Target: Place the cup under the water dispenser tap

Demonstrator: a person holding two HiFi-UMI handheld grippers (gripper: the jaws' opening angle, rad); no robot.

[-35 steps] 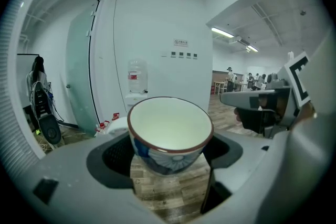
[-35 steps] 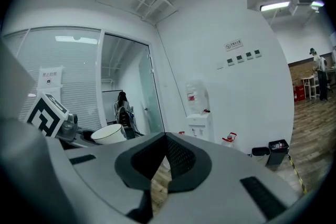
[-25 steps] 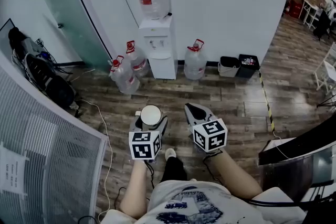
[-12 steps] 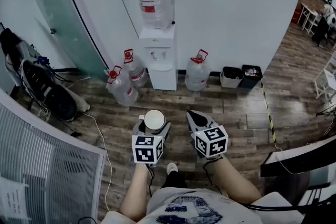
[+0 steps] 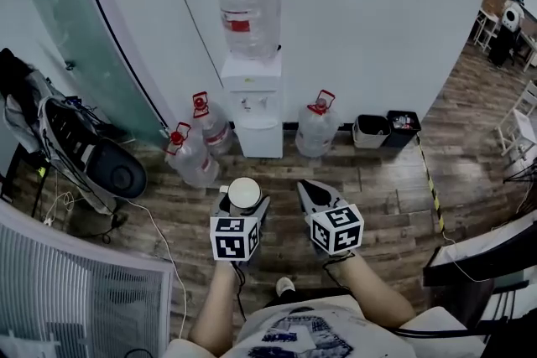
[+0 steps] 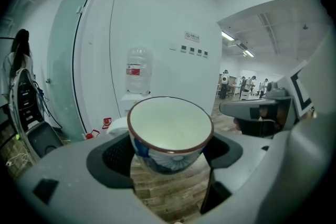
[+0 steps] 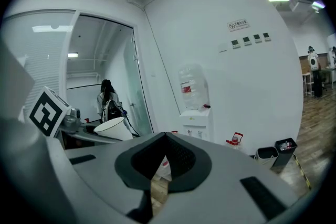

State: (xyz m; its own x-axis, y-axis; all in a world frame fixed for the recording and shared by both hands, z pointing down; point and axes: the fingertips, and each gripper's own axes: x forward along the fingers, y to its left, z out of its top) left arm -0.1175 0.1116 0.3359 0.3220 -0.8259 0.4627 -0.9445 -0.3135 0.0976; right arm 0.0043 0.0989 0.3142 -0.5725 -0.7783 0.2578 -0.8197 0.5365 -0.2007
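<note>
Two grippers hang over the wooden floor [image 5: 377,172]. The left gripper [image 5: 243,201] squeezes a white cup [image 6: 169,131] with blue flowers, upright between its jaws. The right gripper [image 5: 310,187] has its jaws pressed together on nothing. The water dispenser [image 5: 256,109] stands well ahead, against the white wall.

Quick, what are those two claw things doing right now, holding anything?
Left gripper: closed on the cup.
Right gripper: closed, holding nothing.

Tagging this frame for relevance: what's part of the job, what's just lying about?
Job: cup, left claw shut on it, water dispenser.
Lying about: spare water bottles on the floor, two bins, right claw shut, empty.
</note>
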